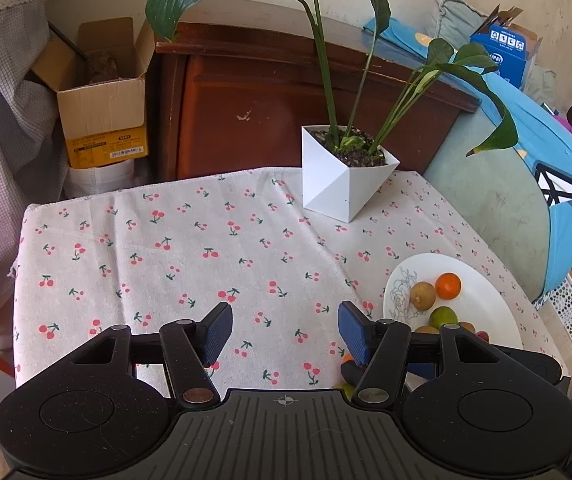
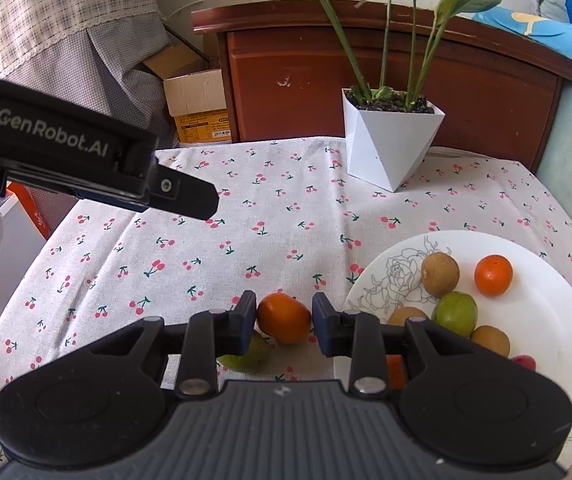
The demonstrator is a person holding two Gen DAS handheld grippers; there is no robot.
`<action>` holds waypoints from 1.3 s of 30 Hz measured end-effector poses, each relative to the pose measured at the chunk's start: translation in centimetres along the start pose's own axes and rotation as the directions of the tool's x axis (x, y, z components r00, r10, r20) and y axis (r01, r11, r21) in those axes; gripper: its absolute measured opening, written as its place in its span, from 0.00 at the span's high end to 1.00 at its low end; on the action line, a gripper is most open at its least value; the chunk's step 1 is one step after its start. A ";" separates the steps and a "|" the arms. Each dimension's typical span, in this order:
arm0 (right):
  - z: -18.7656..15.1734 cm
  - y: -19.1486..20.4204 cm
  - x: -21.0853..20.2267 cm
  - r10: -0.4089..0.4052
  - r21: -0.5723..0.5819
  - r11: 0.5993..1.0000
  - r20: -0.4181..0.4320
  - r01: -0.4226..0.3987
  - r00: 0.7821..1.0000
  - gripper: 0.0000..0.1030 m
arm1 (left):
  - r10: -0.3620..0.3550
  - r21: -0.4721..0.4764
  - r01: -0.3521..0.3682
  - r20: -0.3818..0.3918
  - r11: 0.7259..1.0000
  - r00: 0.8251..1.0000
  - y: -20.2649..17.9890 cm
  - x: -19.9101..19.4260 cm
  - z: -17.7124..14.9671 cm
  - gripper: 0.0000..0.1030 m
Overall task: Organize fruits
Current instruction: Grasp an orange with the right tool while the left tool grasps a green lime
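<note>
Our right hand-held gripper [image 2: 283, 316] has its jaws set narrow around an orange kumquat [image 2: 283, 319], the pads at its two sides; we cannot tell whether they press it. A green fruit [image 2: 247, 354] lies just under the left finger. To the right of this gripper, the white plate [image 2: 558, 328] on the cherry-print tabletop [image 2: 205, 260] carries more fruits. Our left hand-held gripper [image 1: 285, 332] hangs open over bare cloth, holding nothing.

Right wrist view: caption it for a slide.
Right gripper straddles an orange oval fruit on the cherry-print tablecloth, beside a white rose-patterned plate of fruit.
</note>
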State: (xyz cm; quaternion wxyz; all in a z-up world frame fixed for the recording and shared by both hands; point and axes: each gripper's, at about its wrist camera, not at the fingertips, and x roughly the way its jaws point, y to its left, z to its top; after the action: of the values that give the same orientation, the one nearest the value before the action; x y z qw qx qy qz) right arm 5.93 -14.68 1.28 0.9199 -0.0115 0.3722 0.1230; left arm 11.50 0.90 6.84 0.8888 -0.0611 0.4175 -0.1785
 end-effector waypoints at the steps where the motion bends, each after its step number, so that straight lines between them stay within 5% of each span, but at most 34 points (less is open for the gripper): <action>1: 0.0 0.0 0.0 0.001 0.005 1.000 -0.001 -0.001 1.000 0.69 | 0.001 -0.001 -0.001 0.000 1.000 1.000 0.0 0.0 -0.1 0.44; 16: -0.5 0.1 0.9 -0.031 0.020 0.999 -0.046 0.032 0.998 0.71 | 0.021 -0.066 -0.021 -0.002 0.998 1.000 1.1 -1.7 -3.2 0.44; 25: -0.4 -1.6 -0.6 0.030 0.139 0.990 -0.028 -0.026 0.999 0.72 | 0.015 -0.051 -0.015 -0.006 0.999 1.000 0.7 -1.9 -4.3 0.44; 39: 0.3 -4.0 -3.7 0.053 0.263 0.963 0.053 -0.065 0.997 0.72 | -0.024 0.201 0.020 0.018 0.979 1.000 -4.2 -0.5 -6.7 0.44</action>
State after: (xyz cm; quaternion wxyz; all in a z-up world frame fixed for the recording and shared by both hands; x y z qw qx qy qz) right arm 4.48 -19.38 3.74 0.9174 0.1254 0.3643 0.0996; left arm 4.95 -2.51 4.00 0.8926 0.0224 0.3879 -0.2287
